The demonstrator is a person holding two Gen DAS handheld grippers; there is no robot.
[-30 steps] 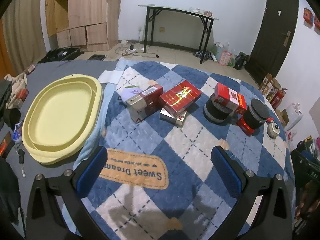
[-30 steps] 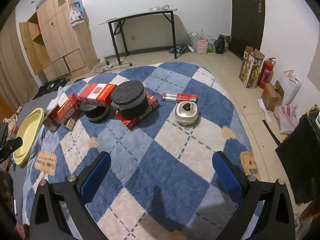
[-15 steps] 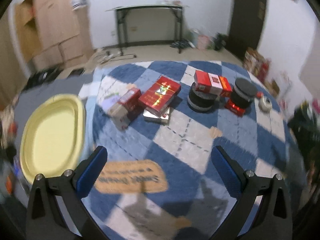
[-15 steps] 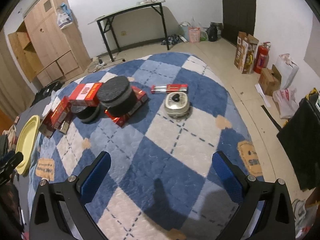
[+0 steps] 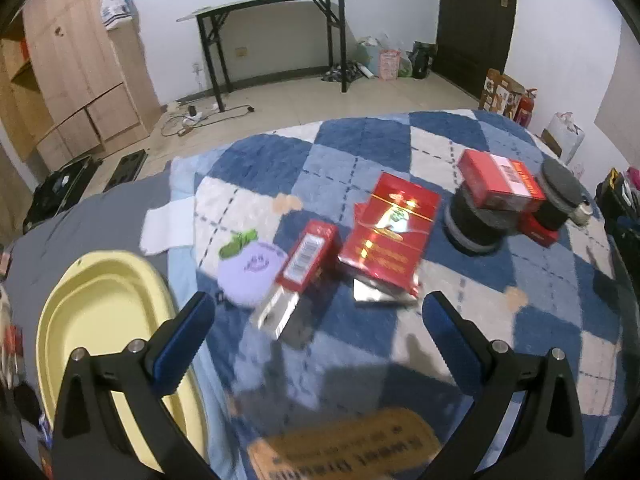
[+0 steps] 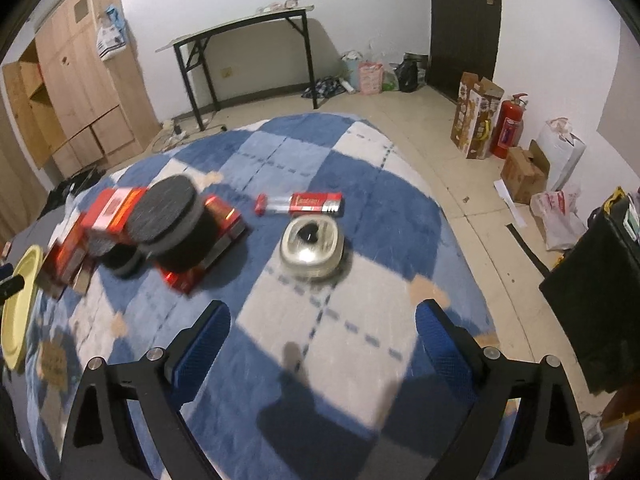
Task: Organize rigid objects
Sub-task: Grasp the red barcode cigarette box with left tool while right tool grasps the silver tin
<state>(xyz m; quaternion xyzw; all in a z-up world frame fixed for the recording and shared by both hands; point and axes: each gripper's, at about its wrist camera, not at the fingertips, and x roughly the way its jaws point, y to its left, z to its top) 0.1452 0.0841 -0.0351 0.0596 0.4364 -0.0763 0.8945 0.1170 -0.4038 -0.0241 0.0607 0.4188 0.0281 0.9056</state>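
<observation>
On the blue checked blanket (image 5: 360, 148) lie a small red box (image 5: 308, 256) on a silver one, a large flat red box (image 5: 390, 236), and a black round tin (image 5: 476, 224) with a red box (image 5: 496, 180) on top. My left gripper (image 5: 318, 308) hangs open just short of the small red box, nothing between its fingers. In the right wrist view a silver tin with a black knob (image 6: 312, 248) sits ahead of my right gripper (image 6: 324, 312). Its jaws are closing, with nothing between them. A second black tin (image 6: 168, 216) rests on a red box (image 6: 208, 252).
A yellow tub (image 5: 100, 320) sits left of the boxes, with a purple round pouch (image 5: 250, 276) beside it. A slim red-and-clear case (image 6: 304, 204) lies behind the silver tin. The bed's edge drops to the floor on the right, near a fire extinguisher (image 6: 508, 128) and cartons (image 6: 476, 116).
The left gripper has rolled and moved closer to the red boxes. The right gripper has come down toward the silver tin, and its fingers stand a little narrower.
</observation>
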